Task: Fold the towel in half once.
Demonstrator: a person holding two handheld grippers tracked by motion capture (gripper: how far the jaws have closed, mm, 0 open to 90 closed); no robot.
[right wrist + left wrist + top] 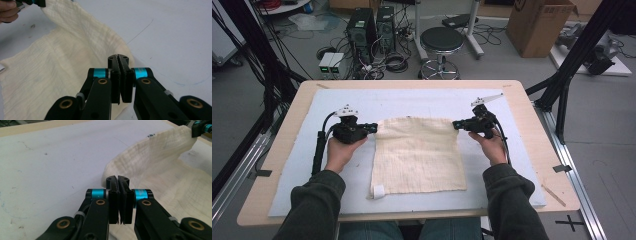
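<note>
A cream cloth (pixel 419 156) lies in the middle of the high view, spread on a pale blue mat (pixel 512 150) that covers a wooden table (pixel 542 130). Its two far corners are lifted off the mat, each pinched by a tool, while the near edge lies flat with a small white tag (pixel 377 191) at the lower left corner.

The left gripper (pixel 373 127) sits at the cloth's upper left corner, its jaws pressed together on the fabric. The left hand (pixel 343 150) holds it from below, forearm coming up from the bottom of the frame in a dark green sleeve (pixel 314 205). The right gripper (pixel 456 124) mirrors it at the upper right corner, jaws likewise clamped on the cloth, with the right hand (pixel 492 145) behind it.

The left gripper view shows its jaws closed with no gap, the cloth bunched around them, and a raised fold running to the upper right, where the other tool grips it. The right gripper view shows the same from the opposite side: fabric rising to the upper left, where fingers (pixel 8 11) show.

Beyond the table, at the top of the high view, stand a black stool (pixel 441 42), two computer towers (pixel 372 30) and a cardboard box (pixel 539 25).
</note>
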